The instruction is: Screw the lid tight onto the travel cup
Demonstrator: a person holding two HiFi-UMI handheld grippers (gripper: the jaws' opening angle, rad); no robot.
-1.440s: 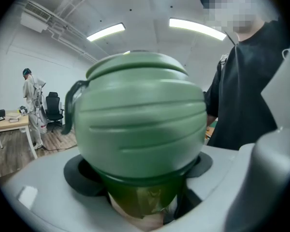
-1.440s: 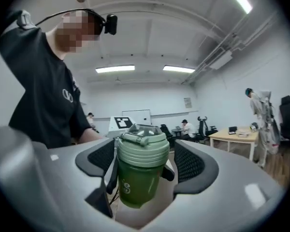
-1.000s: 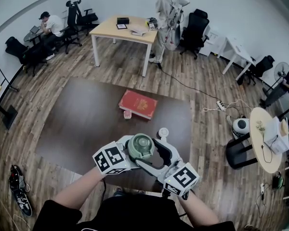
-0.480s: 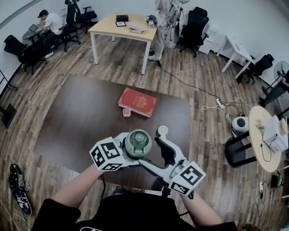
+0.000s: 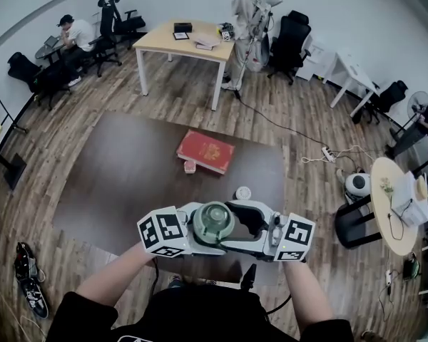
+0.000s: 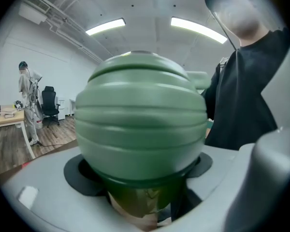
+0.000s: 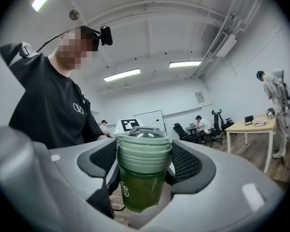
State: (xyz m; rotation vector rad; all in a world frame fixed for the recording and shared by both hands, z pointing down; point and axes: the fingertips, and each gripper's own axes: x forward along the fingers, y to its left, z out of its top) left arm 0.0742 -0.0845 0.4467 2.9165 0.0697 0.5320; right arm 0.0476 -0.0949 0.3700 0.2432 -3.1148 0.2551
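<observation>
left claw [image 6: 146,199]: gripping travel cup [image 7: 137,190] body | right claw [image 7: 145,162]: gripping lid [image 5: 212,221] atop travel cup | worktop [image 5: 128,177]: below travel cup

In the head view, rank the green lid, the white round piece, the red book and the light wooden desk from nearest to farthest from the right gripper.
1. green lid: between the jaws of the right gripper.
2. white round piece: on the dark table, just beyond the gripper.
3. red book: farther back, mid-table.
4. light wooden desk: across the room.
</observation>
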